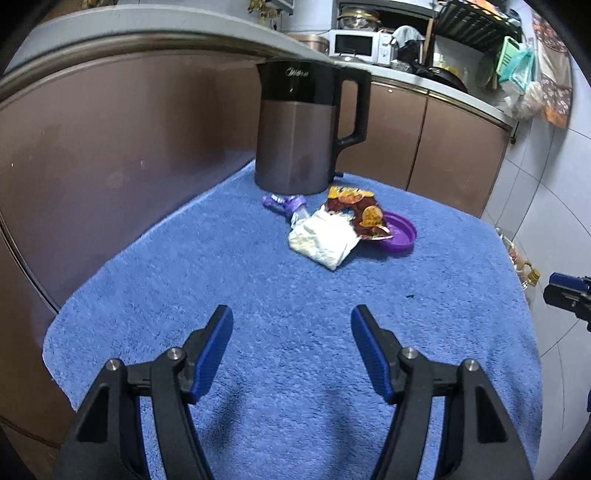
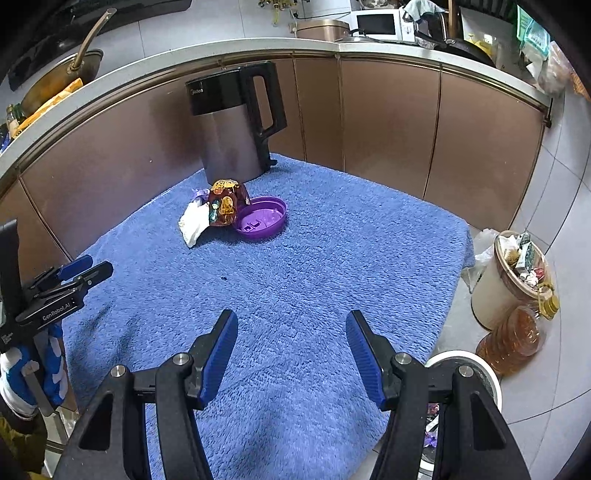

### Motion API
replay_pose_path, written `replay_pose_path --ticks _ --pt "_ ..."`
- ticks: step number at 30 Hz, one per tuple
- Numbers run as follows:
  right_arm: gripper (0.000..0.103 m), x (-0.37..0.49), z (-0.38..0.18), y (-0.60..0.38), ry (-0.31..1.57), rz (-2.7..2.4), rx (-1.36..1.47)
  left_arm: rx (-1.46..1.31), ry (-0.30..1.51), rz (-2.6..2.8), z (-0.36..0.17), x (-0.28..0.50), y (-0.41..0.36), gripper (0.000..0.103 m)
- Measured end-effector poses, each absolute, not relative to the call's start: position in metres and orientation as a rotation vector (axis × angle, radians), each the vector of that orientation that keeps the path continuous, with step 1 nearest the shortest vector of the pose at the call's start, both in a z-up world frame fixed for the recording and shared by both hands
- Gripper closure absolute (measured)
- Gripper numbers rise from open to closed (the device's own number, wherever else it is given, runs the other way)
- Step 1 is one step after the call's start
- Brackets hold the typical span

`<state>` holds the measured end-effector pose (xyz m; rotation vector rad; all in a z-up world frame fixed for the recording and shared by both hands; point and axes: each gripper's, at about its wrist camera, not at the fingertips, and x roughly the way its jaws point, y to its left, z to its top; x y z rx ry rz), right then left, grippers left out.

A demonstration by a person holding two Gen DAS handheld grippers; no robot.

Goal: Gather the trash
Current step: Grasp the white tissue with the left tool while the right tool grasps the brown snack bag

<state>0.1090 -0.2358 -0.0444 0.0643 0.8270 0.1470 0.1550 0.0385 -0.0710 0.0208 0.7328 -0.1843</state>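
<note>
Bare towel (image 1: 295,295) ahead; kettle (image 1: 299,140) stands behind trash (image 1: 321,238).

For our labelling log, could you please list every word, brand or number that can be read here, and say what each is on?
"Midea": black upper band of the kettle.
"GenRobot.AI": side of the left hand-held gripper.
Snack wrapper: colourful print, too blurred to read.
Cartons in the full trash bin: too small to read.
Microwave: no legible text.
</note>
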Motion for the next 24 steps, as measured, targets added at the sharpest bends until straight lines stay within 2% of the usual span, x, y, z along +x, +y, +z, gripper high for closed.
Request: replay_pose_path --ticks 11,24 --pt "0.045 0.146 -0.058 -0.23 0.855 0.205 0.055 -0.08 0.806 -0.242 -0.082 0.194 0.047 0.038" --pt "0.046 0.243 -0.064 -0.213 0.825 0.349 0.128 -0.078 0.842 -0.334 -0.093 0.27 -0.001 0.038"
